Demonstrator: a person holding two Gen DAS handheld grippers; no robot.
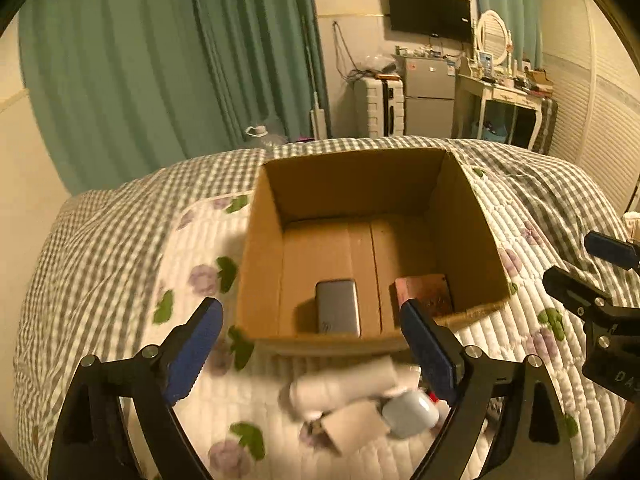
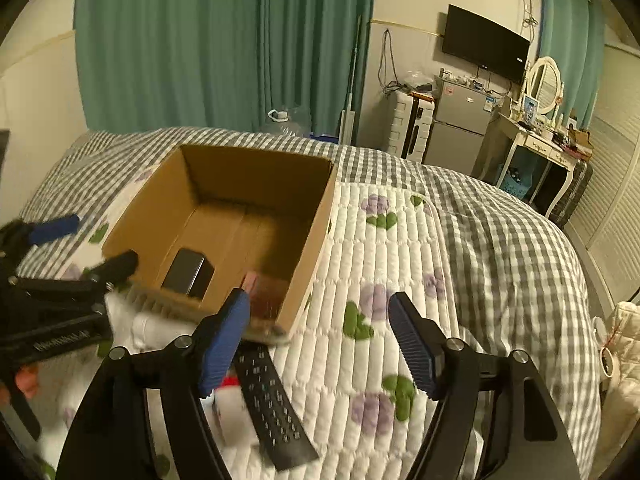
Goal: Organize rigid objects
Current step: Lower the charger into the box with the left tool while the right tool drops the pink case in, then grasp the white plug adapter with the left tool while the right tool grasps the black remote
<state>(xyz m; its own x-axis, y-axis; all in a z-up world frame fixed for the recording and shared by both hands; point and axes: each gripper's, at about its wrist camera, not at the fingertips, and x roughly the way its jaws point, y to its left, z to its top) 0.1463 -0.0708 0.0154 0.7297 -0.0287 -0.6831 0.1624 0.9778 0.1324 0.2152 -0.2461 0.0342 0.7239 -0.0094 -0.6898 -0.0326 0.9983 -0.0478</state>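
An open cardboard box (image 1: pixel 264 264) stands on the bed; it also shows in the right wrist view (image 2: pixel 316 248). Inside lie a grey power bank (image 1: pixel 338 306) (image 2: pixel 188 274) and a reddish flat box (image 1: pixel 430 292) (image 2: pixel 266 294). My left gripper (image 1: pixel 312 344) is open and empty, just before the box's near wall, above blurred white tubes (image 1: pixel 344 388) and a small grey-white case (image 1: pixel 410 414). My right gripper (image 2: pixel 320 338) is open and empty over the quilt beside the box's right corner. A black remote (image 2: pixel 272 404) lies below its left finger.
The bed has a white floral quilt (image 2: pixel 384 280) over a grey checked cover (image 2: pixel 500 248). Green curtains, a wall TV, a small fridge (image 1: pixel 428 92) and a dressing table (image 1: pixel 504 96) stand beyond the bed. The right gripper shows at the left view's right edge (image 1: pixel 600 312).
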